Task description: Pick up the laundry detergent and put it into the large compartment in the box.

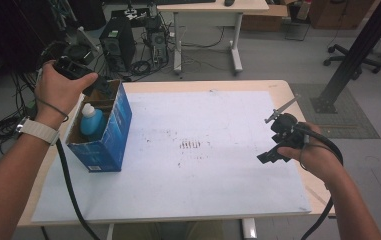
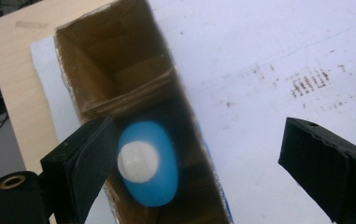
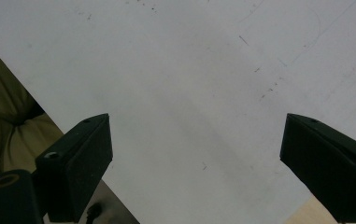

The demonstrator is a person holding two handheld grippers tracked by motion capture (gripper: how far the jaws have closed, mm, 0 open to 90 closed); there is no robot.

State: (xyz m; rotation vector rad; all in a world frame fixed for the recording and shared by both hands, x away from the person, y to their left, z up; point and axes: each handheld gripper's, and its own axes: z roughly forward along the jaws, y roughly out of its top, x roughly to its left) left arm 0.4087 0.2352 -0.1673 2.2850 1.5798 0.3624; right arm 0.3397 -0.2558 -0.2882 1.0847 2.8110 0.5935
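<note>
Blue bottle, white cap

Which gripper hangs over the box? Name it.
The left gripper, jaws open above the box and its blue bottle. The right gripper hangs over bare white sheet.

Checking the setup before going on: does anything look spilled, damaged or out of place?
Nothing spilled or broken. The blue bottle stands upright in the open cardboard box. The white mat carries dark scuff marks near its middle, only staining.

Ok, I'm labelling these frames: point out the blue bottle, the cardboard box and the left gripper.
blue bottle (image 2: 153, 186), left gripper view, blue shoulder.
cardboard box (image 1: 112, 131), high view, blue outer wall.
left gripper (image 2: 203, 161), left gripper view, midway between open jaws.
</note>
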